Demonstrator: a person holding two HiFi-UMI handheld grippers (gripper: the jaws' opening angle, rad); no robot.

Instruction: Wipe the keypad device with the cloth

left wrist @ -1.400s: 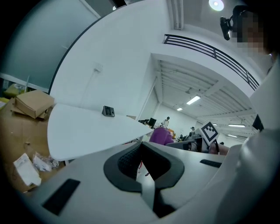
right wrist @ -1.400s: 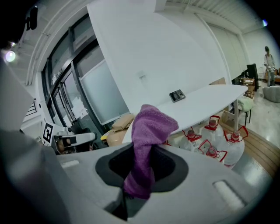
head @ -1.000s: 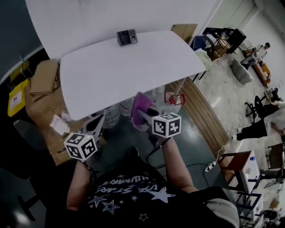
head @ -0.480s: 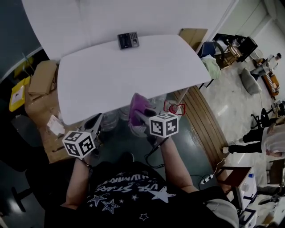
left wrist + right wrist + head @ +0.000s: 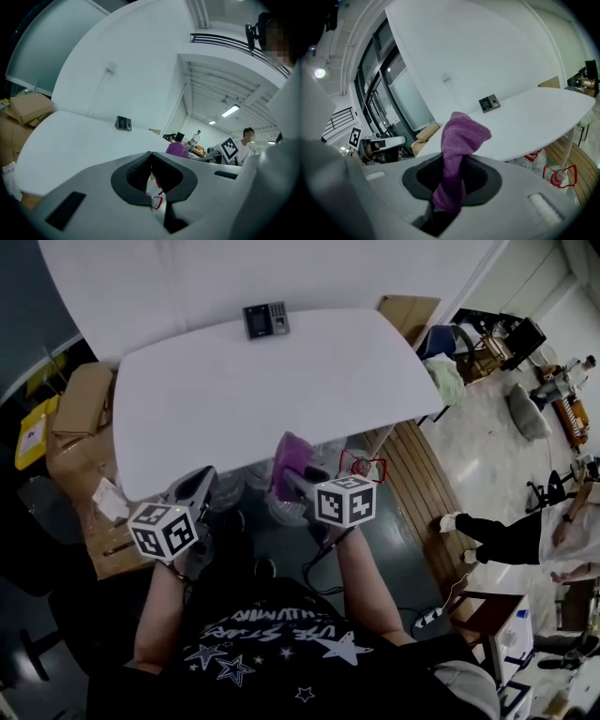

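The dark keypad device [image 5: 265, 320] stands at the far edge of the white table [image 5: 281, 381]; the gripper views show it small too [image 5: 123, 123] [image 5: 489, 103]. My right gripper [image 5: 292, 474] hangs just short of the table's near edge, shut on a purple cloth [image 5: 296, 457] that sticks up from its jaws [image 5: 459, 140]. My left gripper [image 5: 199, 480] is level with it to the left. Its jaws [image 5: 151, 157] are shut with nothing between them. The cloth [image 5: 177, 149] also shows to the right in the left gripper view.
Cardboard boxes [image 5: 80, 399] are stacked left of the table. Plastic bags with red print [image 5: 361, 466] lie under its near edge. To the right are a wooden floor strip [image 5: 422, 484], chairs and people [image 5: 506, 535].
Both grippers have edged slightly forward toward the table's near edge. The purple cloth stays in the right gripper's jaws.
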